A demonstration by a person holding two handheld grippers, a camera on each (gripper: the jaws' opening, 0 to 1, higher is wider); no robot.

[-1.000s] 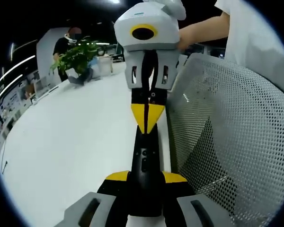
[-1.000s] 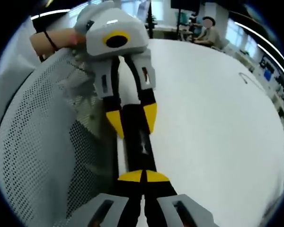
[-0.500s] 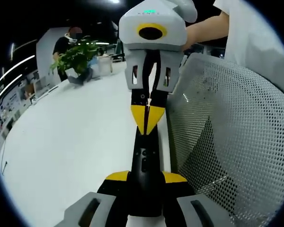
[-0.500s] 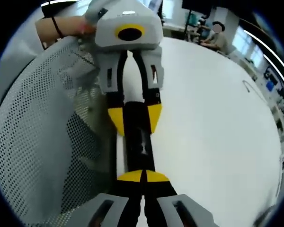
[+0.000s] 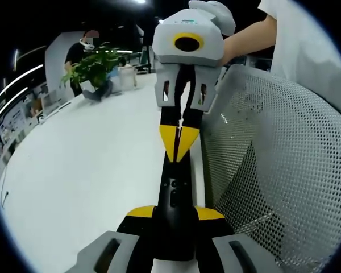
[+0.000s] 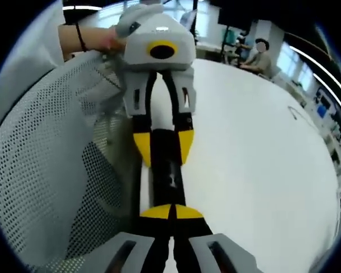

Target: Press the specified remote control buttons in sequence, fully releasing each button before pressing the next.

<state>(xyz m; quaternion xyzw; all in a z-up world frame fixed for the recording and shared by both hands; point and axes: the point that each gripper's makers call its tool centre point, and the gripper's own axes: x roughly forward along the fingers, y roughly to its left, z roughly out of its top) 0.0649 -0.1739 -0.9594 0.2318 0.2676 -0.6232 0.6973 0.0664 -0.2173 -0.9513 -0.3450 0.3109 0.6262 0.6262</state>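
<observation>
Now the right gripper (image 5: 179, 142) has leaned slightly toward the mesh chair (image 5: 273, 170), its closed yellow tips still at the same spot on the black remote (image 5: 174, 193). Whether they are pressing or have let go, I cannot tell; probably one button step is still under way. The left gripper (image 5: 175, 211) clamps the remote's near end. The remote runs along the white table (image 5: 85, 170) edge, with the chair close on one side and open tabletop on the other.

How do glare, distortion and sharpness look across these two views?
Left gripper view: strong fisheye bending of the white table, dark ceiling background, the remote sharp. Right gripper view: brighter, table nearly blown out, mesh chair back crisp, far person soft.
</observation>
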